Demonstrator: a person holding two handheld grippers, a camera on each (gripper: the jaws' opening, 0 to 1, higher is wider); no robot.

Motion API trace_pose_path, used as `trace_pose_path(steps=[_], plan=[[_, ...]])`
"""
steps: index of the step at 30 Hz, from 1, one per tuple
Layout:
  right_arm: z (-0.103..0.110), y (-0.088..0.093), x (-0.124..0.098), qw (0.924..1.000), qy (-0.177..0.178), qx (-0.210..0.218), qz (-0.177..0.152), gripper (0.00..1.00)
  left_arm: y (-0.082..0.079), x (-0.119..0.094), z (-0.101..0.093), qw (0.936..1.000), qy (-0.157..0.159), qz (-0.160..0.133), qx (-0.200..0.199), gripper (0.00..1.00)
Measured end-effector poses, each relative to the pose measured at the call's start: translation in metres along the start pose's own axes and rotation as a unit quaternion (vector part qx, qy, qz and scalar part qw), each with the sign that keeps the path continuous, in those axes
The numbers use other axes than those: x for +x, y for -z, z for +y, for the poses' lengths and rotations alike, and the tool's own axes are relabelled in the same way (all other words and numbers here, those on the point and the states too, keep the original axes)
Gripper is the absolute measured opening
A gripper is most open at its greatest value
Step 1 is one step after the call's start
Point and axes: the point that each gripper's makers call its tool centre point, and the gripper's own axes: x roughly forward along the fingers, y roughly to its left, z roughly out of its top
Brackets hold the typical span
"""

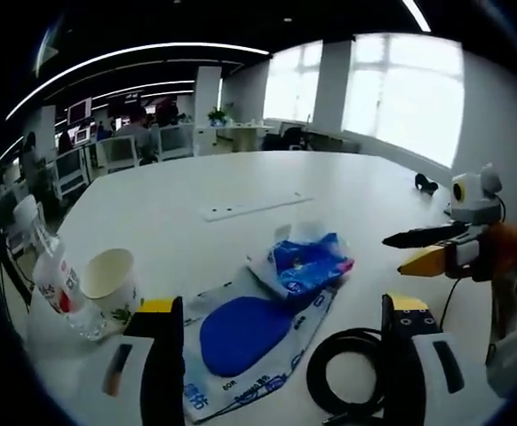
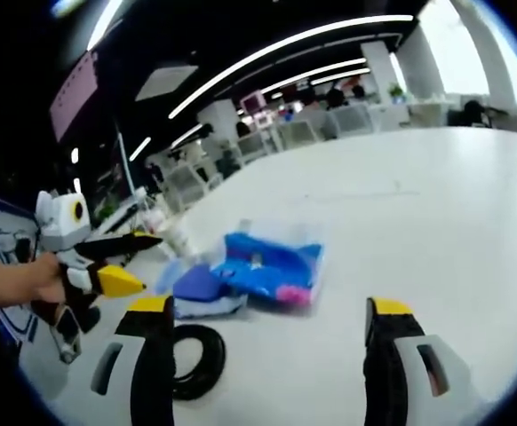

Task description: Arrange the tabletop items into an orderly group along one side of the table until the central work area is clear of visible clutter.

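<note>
On the white table (image 1: 187, 177) lie a flat white packet with a blue oval (image 1: 245, 342) and, behind it, a crumpled blue and white bag (image 1: 307, 262). A black cable coil (image 1: 352, 377) rests by my left gripper's right jaw. My left gripper (image 1: 281, 304) is open over the packet, holding nothing. A paper cup (image 1: 109, 280) and a plastic bottle (image 1: 59, 288) stand at the left. My right gripper (image 1: 421, 250) comes in from the right. In the right gripper view, my right gripper (image 2: 270, 306) is open just short of the bag (image 2: 272, 266), the packet (image 2: 201, 288) and the coil (image 2: 196, 359).
A white power strip (image 1: 254, 207) lies farther back on the table, and a small black object (image 1: 425, 184) sits near the right edge. Office chairs and desks (image 1: 116, 151) stand beyond the far edge. A hand (image 2: 14, 284) holds the left gripper (image 2: 116, 264).
</note>
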Motion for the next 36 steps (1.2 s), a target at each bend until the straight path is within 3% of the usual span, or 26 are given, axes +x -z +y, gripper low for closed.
trace_pose_path(steps=[16,27,31,36], plan=[[-0.006,-0.010,0.020,0.9999,-0.001,0.013,-0.003,0.84,-0.002,0.012,0.015,1.0000,-0.005,0.006,-0.002,0.89],[-0.026,-0.013,0.032,0.9989,0.021,0.042,-0.004,0.79,-0.004,0.040,0.010,0.9998,0.005,0.011,-0.014,0.85],[-0.028,-0.013,0.039,0.9989,0.023,0.040,0.004,0.78,-0.003,0.048,0.005,0.9995,0.016,0.017,-0.022,0.75],[-0.030,-0.014,0.049,0.9987,0.026,0.042,0.011,0.76,-0.003,0.059,0.006,0.9989,0.014,0.019,-0.041,0.74]])
